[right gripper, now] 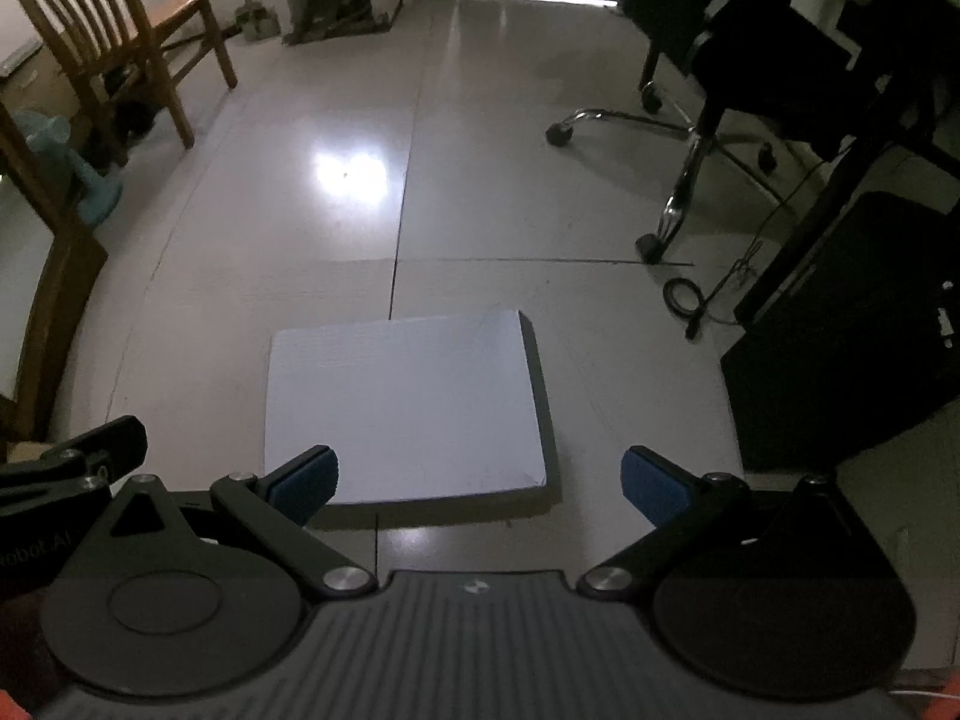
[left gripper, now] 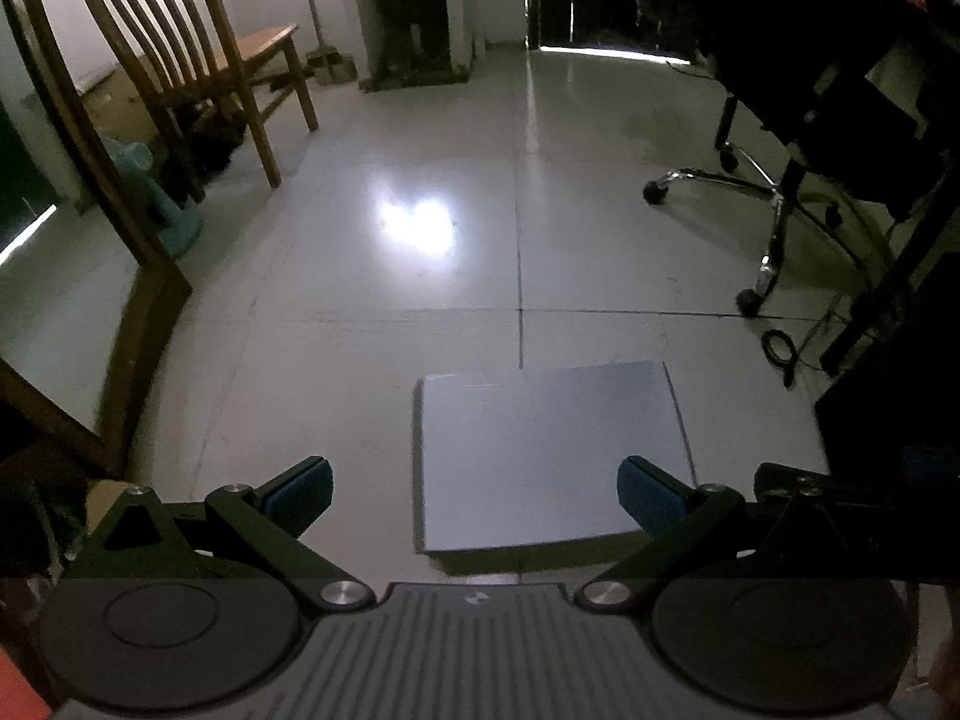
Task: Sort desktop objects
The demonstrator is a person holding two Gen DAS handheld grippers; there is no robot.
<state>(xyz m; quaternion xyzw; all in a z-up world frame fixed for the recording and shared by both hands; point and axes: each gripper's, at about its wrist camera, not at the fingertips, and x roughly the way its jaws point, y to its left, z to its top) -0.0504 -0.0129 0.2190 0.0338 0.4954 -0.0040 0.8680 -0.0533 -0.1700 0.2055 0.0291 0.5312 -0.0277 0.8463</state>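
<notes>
A pale rectangular book or pad (left gripper: 549,456) lies flat on the tiled floor, just ahead of both grippers; it also shows in the right wrist view (right gripper: 408,411). My left gripper (left gripper: 475,495) is open and empty, held above the pad's near edge. My right gripper (right gripper: 479,483) is open and empty, also above the pad's near edge. The left gripper's arm shows at the left edge of the right wrist view (right gripper: 72,456). No other desktop objects are visible.
A wooden chair (left gripper: 198,66) stands far left, with a teal object (left gripper: 174,204) beside it. A wooden frame (left gripper: 120,276) leans at the left. An office chair base (left gripper: 762,204) and dark desk (left gripper: 888,312) are at the right, with a cable (left gripper: 780,348) on the floor.
</notes>
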